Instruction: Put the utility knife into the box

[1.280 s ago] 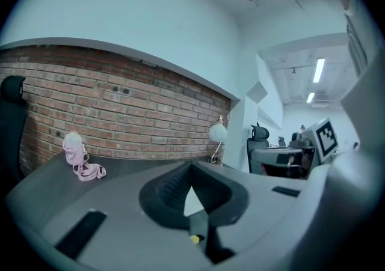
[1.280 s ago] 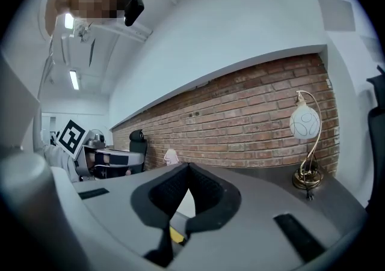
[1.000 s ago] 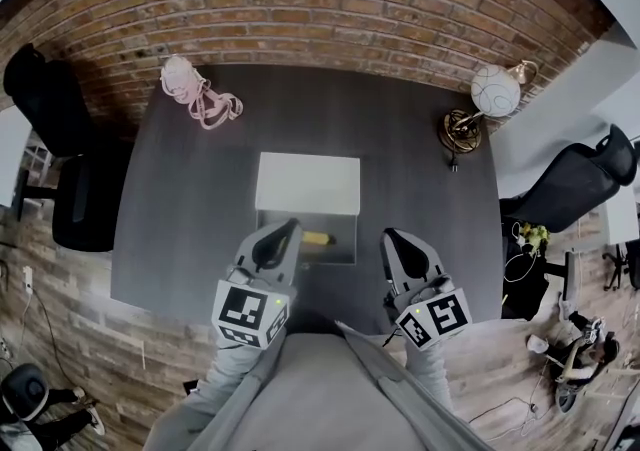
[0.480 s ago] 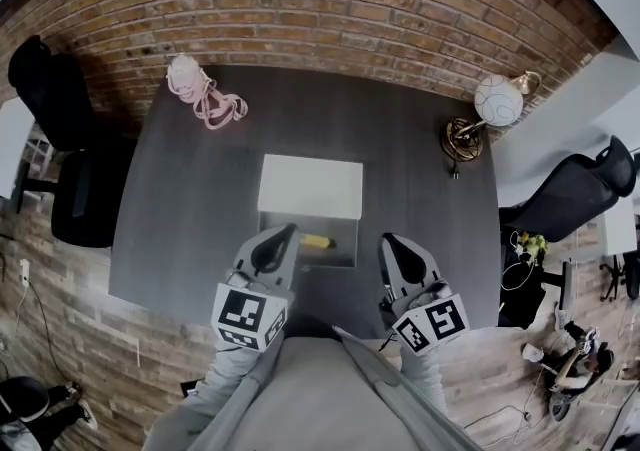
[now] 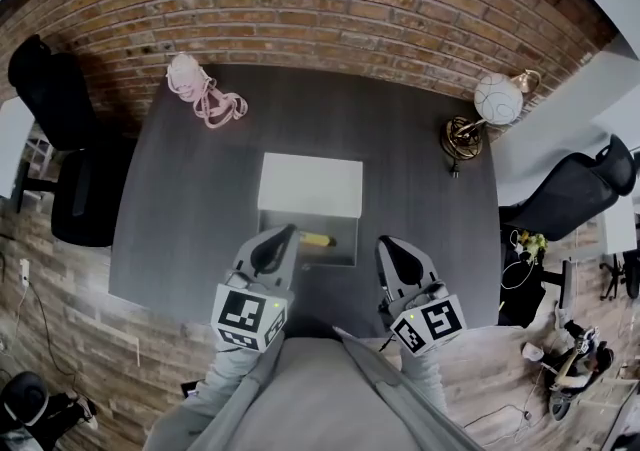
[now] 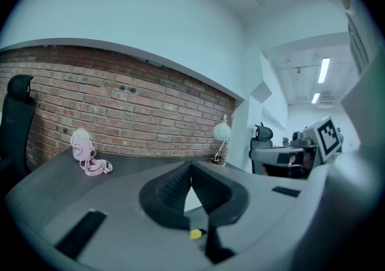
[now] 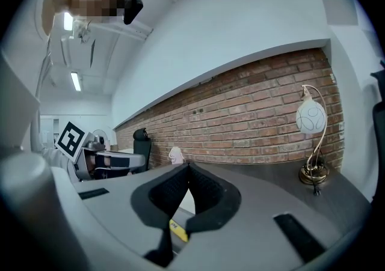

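The yellow utility knife [image 5: 316, 239] lies inside the open grey box [image 5: 345, 257], whose white lid [image 5: 310, 185] stands up at the far side. My left gripper [image 5: 289, 230] hovers over the box's near left corner with its jaws shut and empty. My right gripper [image 5: 385, 243] hangs just right of the box, jaws shut, holding nothing. In the left gripper view a bit of the yellow knife [image 6: 195, 234] peeks below the closed pads [image 6: 174, 188]. In the right gripper view the knife [image 7: 178, 229] shows under the shut pads [image 7: 204, 188].
A pink bottle with a strap [image 5: 200, 91] lies at the table's far left. A globe lamp [image 5: 482, 109] stands at the far right. Black office chairs [image 5: 60, 139] flank the dark table [image 5: 200, 199], another chair [image 5: 575, 184] on the right.
The right gripper has slid slightly left and toward me. The left gripper and the knife in the box have stayed put.
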Motion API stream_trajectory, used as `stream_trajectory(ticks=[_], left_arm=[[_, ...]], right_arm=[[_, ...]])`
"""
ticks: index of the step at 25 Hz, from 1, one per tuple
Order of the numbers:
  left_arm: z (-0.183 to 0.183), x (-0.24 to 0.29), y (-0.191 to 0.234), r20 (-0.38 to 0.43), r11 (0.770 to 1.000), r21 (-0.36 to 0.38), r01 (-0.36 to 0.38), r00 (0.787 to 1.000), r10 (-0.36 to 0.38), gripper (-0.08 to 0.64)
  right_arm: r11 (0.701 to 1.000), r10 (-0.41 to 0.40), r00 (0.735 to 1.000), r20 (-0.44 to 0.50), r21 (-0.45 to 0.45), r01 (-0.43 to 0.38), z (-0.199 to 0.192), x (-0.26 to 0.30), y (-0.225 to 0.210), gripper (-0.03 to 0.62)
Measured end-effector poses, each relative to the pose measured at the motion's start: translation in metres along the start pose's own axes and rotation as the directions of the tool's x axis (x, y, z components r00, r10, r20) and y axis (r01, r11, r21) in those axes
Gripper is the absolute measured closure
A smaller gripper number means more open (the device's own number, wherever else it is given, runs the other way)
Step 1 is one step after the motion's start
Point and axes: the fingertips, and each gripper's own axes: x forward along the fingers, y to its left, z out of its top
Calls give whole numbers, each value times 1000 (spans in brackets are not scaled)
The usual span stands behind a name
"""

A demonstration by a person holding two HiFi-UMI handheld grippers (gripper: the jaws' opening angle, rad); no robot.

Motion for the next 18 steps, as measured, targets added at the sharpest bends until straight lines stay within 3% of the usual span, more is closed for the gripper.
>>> stream_trajectory(ticks=[18], left_arm=[[-7, 0, 1, -11, 1000, -12, -1, 1000, 1, 540]], right_arm=[[1000, -13, 999, -44, -13, 12, -11, -2, -7, 575]])
